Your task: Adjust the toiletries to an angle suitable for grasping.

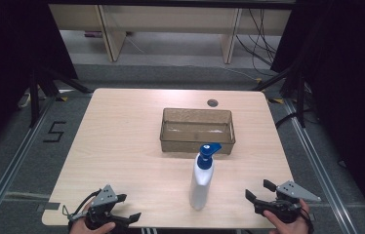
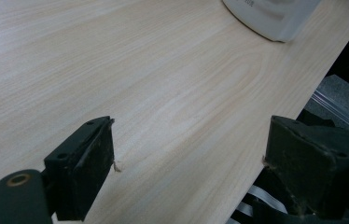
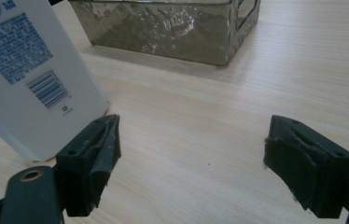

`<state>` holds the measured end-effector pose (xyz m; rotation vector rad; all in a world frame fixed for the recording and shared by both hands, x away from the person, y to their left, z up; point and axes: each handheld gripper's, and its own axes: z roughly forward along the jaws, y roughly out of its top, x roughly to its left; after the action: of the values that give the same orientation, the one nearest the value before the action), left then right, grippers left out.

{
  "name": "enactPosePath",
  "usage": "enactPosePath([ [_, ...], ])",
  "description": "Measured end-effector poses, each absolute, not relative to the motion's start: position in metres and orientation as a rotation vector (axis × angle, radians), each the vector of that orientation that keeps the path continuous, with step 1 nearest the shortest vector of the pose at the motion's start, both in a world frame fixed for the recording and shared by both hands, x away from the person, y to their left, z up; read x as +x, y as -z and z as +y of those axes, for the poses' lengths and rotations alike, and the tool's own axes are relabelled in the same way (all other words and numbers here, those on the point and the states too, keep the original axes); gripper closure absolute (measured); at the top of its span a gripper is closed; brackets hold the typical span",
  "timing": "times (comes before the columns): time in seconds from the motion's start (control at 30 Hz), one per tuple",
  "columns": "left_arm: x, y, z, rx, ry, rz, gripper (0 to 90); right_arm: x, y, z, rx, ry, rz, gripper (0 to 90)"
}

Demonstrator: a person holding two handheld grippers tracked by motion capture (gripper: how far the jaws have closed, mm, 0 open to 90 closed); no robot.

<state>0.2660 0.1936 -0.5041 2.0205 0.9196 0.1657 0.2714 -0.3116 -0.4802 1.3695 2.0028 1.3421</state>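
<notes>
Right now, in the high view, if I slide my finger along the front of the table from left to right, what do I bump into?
Left gripper with its jaws open → white pump bottle with the blue top, standing upright → right gripper, jaws open too.

The high view looks down the table (image 1: pixel 122 146); both gripper views skim it, sharing the bottle (image 1: pixel 202 183).

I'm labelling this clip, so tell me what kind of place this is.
Probably a lab or recording workspace, not a home: a bare wooden table hemmed by black curtains, a taped number on the grey floor, loose cables, and just a pump bottle and clear bin set out.
</notes>
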Motion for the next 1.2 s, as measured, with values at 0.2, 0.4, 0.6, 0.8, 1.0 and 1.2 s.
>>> enactPosePath([
  [0.2,0.266,0.504,0.193,2.01,-0.166,0.927,14.9,0.272,0.478,-0.315,1.317,-1.346,1.983,19.4],
  [0.4,0.266,0.504,0.194,2.023,-0.168,0.917,15.0,0.271,0.477,-0.315,1.325,-1.392,1.956,21.1],
  [0.6,0.266,0.505,0.194,2.017,-0.171,0.922,15.0,0.27,0.471,-0.312,1.276,-1.416,1.955,20.7],
  [0.8,0.266,0.505,0.194,2.017,-0.17,0.921,15.0,0.267,0.466,-0.303,1.255,-1.459,1.968,20.4],
  [1.0,0.266,0.505,0.194,2.012,-0.168,0.925,15.0,0.264,0.456,-0.3,1.226,-1.485,1.958,20.0],
  [1.2,0.266,0.505,0.193,2.015,-0.165,0.933,15.0,0.26,0.442,-0.291,1.211,-1.558,1.939,19.7],
])
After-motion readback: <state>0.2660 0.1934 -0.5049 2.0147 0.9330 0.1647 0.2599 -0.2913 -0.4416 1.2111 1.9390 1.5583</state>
